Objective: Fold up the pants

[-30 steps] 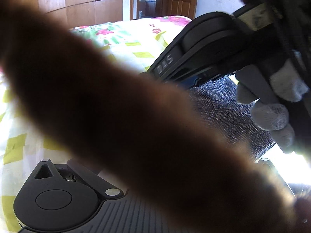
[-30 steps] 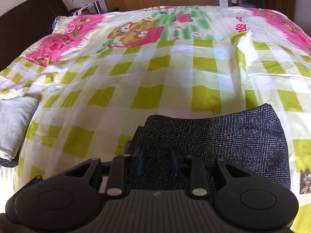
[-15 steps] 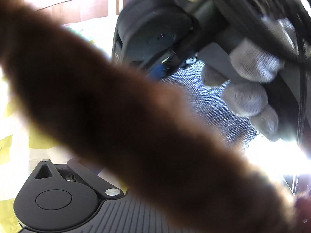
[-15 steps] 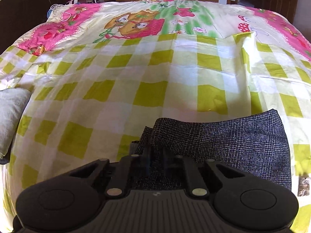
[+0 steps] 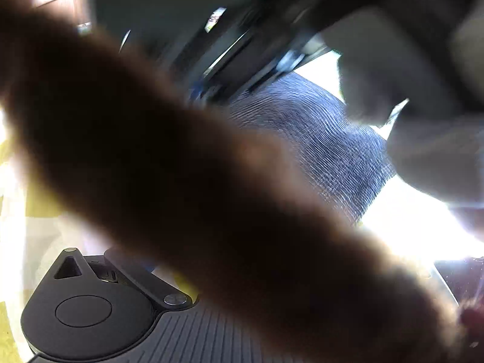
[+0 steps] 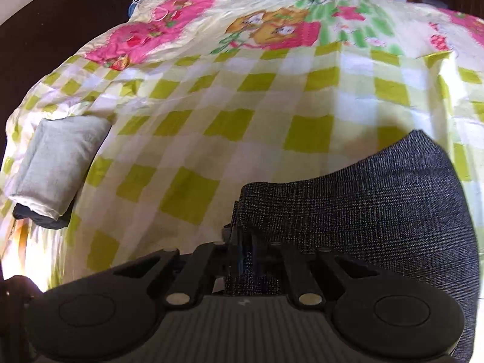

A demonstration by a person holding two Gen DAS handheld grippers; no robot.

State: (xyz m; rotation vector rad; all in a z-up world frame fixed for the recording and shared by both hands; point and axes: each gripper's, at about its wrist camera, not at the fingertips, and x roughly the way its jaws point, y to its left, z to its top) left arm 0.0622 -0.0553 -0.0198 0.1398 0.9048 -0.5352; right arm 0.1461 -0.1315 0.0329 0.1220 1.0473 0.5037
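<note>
While the right gripper pinches the pants' near-left corner, folding looks nearly finished; left gripper's jaws hidden

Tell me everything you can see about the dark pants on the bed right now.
The pants are dark, charcoal to navy, in a coarse speckled weave. They lie folded into a thick, layered bundle on the checked green and white bedspread, at its near edge. The far edge curves smoothly; stacked layers show at the near left corner. The right gripper is closed on that corner. In the left wrist view the same fabric shows behind a blurred brown shape, partly hidden.
</note>
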